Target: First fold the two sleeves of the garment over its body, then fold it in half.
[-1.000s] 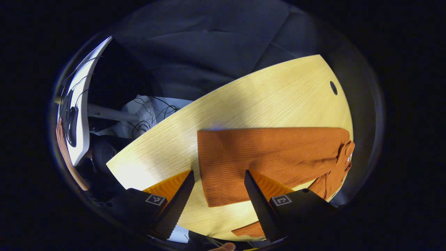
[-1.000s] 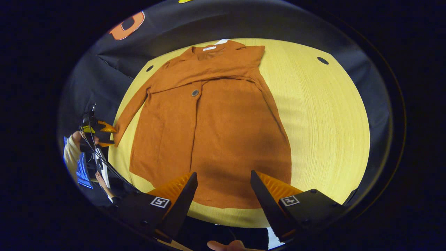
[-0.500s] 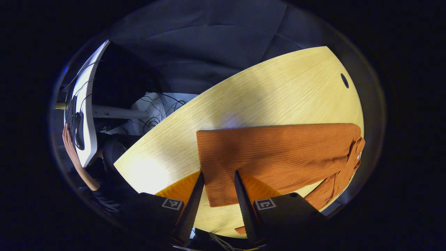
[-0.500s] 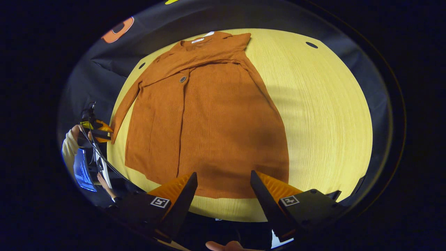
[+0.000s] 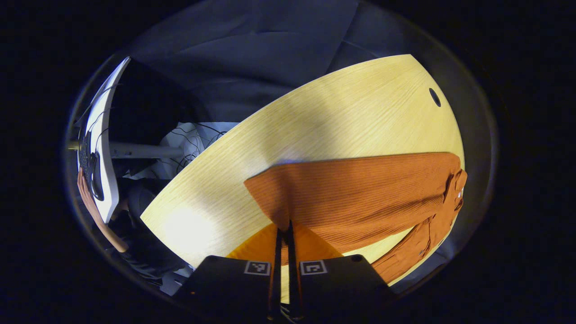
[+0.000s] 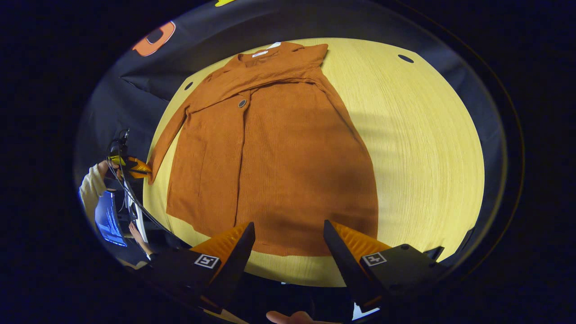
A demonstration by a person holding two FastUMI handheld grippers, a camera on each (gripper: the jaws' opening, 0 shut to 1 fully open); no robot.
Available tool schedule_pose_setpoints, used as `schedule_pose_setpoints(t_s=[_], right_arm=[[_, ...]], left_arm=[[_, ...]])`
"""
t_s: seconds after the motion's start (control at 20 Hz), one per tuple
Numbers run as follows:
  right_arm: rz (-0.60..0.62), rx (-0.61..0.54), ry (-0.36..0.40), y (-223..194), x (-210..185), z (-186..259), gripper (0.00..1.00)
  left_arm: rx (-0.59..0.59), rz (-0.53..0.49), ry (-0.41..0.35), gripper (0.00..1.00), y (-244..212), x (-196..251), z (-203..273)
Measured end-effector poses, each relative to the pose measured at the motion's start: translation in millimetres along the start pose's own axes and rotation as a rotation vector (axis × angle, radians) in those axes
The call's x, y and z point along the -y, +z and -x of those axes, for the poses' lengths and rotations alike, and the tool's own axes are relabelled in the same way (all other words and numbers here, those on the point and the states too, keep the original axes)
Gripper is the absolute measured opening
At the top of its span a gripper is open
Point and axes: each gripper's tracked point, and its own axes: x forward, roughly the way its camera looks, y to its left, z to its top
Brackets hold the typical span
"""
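An orange ribbed garment (image 6: 270,153) lies spread flat on the round wooden table (image 6: 418,148), collar at the far edge and hem at the near edge as the right gripper view has it. One sleeve is folded across the chest just below the collar. The other sleeve (image 6: 168,135) runs down the garment's left-hand side in that view, out to the table's rim.

The left gripper (image 5: 284,234) is closed, its two fingers nearly together, and the corner of that sleeve's cuff (image 5: 281,211) sits pinched between them. The cuff end is drawn to a point at the grip and raised off the wood, casting a shadow under it (the rest of the sleeve lies on the table). The right gripper view shows this same gripper (image 6: 130,166) small at the table's edge, held by a hand in a pale sleeve (image 6: 92,186).

The right gripper (image 6: 288,238) is wide open and holds nothing. It hangs above the hem near the front edge of the table, clear of the cloth.

A white desk (image 5: 104,148) with cables stands beyond the table in the left gripper view.
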Motion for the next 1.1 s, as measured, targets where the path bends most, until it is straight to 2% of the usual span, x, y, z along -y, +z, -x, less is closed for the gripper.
schedule_pose_setpoints(t_s=[0.15,0.3,0.55,0.8,1.1], right_arm=[[-0.040,-0.003,-0.002,-2.9,11.3,1.0,0.99],[-0.061,-0.009,-0.040,-6.5,29.2,2.9,0.99],[-0.091,-0.028,-0.051,-14.6,50.4,1.5,0.98],[-0.091,-0.045,-0.047,-20.0,61.2,-0.1,0.99],[-0.062,-0.014,-0.034,-3.7,68.1,7.8,0.99]], left_arm=[[0.003,-0.051,0.008,0.03,-0.4,3.4,1.1],[0.023,-0.081,-0.020,0.03,3.4,22.8,9.0],[0.056,-0.128,-0.070,0.03,10.3,62.3,39.0],[0.113,-0.212,-0.142,0.03,13.0,129.1,84.1],[0.179,-0.357,-0.203,0.03,-1.0,225.0,128.8]])
